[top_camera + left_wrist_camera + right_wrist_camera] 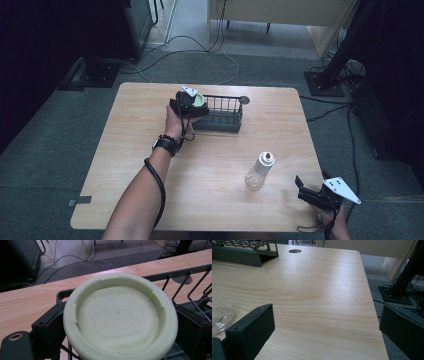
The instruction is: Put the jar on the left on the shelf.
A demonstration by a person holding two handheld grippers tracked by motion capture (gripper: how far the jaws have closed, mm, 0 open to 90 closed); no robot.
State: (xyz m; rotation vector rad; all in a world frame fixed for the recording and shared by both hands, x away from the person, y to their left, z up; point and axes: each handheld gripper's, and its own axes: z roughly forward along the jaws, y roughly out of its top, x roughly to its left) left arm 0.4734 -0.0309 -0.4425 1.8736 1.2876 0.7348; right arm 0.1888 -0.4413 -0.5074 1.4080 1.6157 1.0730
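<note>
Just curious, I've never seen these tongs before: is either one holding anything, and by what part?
The left tongs grip a pale green lid by its rim, above the basket. The right tongs hold nothing.

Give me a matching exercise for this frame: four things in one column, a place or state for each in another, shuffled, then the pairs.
Things:
1. pale green lid
2. clear bottle
3. black wire basket
4. right gripper

Places or states:
A. standing upright on the table, uncapped
B. open, holding nothing, near the table's front right corner
C. clamped between the left gripper's jaws
D. resting toward the table's far edge

Pairs: 1-C, 2-A, 3-D, 4-B
</note>
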